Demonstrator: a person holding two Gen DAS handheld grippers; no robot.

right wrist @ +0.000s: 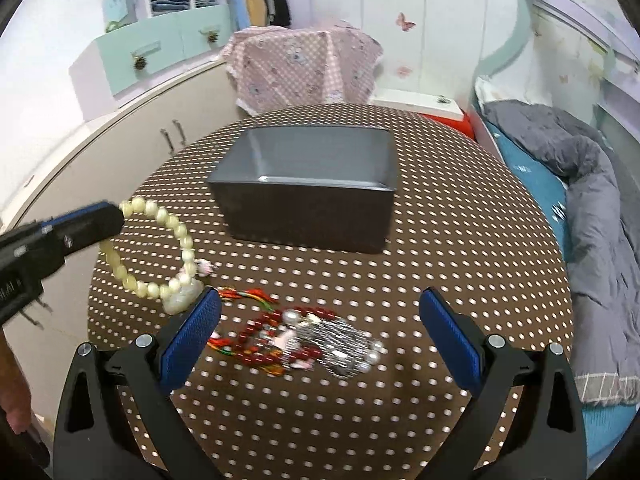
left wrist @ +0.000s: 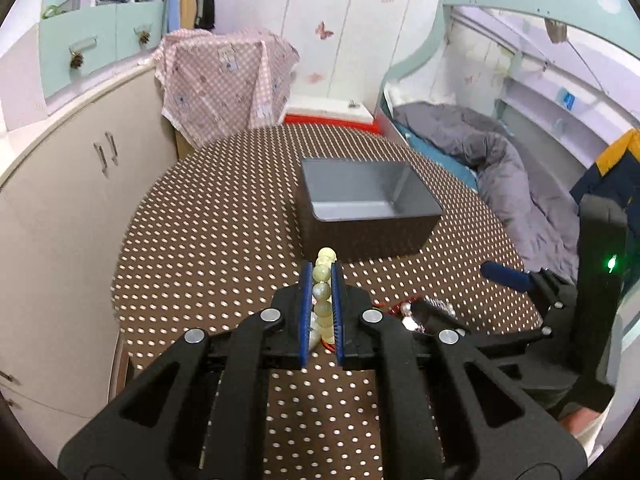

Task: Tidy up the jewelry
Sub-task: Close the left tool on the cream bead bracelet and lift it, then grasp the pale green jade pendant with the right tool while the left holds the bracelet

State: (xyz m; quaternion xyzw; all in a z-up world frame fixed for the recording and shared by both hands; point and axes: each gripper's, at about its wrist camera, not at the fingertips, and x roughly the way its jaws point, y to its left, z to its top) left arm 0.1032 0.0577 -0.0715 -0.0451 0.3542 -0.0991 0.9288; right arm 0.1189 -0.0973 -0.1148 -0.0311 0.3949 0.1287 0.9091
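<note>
My left gripper [left wrist: 320, 276] is shut on a pale yellow-green bead bracelet [left wrist: 323, 292], held above the table in front of the grey box [left wrist: 372, 216]. In the right wrist view the same bracelet [right wrist: 176, 232] hangs from the left gripper [right wrist: 116, 214] at the left, its pendant near the tabletop. My right gripper [right wrist: 320, 312] is open and empty, above a pile of jewelry: a dark red bead bracelet [right wrist: 260, 344], a red cord piece [right wrist: 248, 294] and a silver pearl piece [right wrist: 348, 348]. The grey box [right wrist: 308, 208] stands empty behind the pile.
The round table [right wrist: 460, 240] has a brown cloth with white dots. A cream cabinet [left wrist: 60, 220] stands at the left, a bed with a grey quilt [right wrist: 592, 200] at the right, a pink checked cover [right wrist: 304, 64] behind the table.
</note>
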